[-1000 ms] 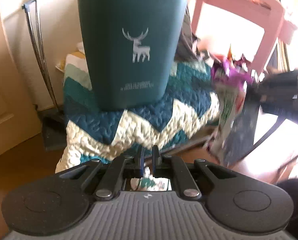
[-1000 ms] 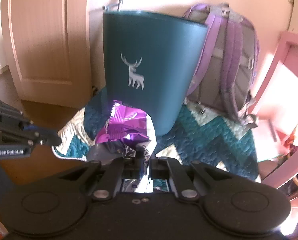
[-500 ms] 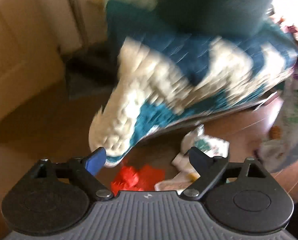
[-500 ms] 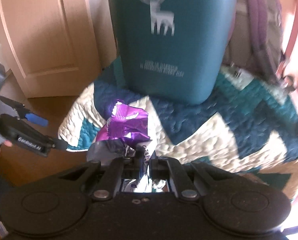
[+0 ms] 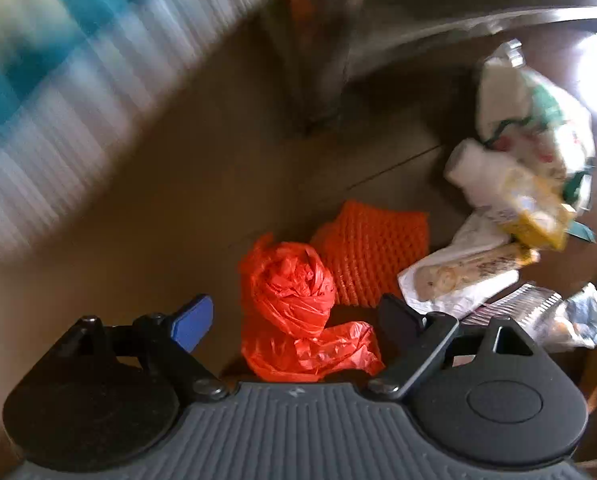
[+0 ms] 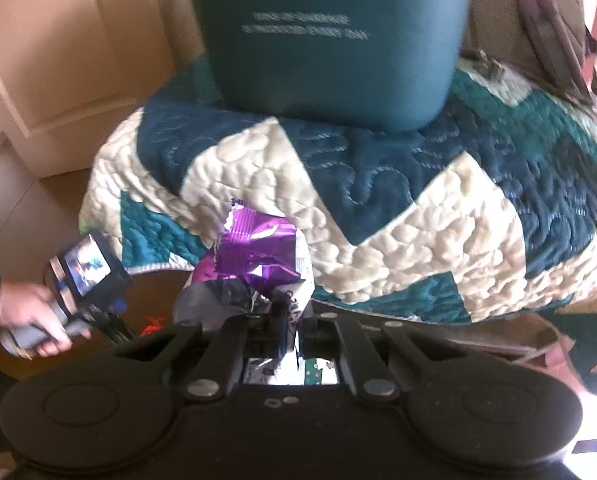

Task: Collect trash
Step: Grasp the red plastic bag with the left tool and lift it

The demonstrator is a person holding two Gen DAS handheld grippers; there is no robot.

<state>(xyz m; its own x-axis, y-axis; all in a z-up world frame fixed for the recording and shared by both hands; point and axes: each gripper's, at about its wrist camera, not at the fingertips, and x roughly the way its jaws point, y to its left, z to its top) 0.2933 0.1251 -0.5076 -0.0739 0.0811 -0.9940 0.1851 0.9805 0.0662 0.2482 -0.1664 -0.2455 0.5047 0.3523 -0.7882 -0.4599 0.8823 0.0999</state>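
Brown floor [image 5: 178, 208] — cream door [image 6: 58, 40]

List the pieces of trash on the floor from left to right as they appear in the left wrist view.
Crumpled red plastic bag → orange foam net → white wrapper → silvery wrapper. The pile of white and yellow packaging further back overlaps these, so I leave it out.

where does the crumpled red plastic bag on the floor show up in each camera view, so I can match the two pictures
Left wrist view: the red plastic bag lies bottom centre, between the open left claw's fingers.
Right wrist view: only a red scrap at lower left, beside the hand-held left claw, probably the bag.
Shared landmark: the teal-and-cream quilt, blurred at upper left of the left view and across the middle of the right.
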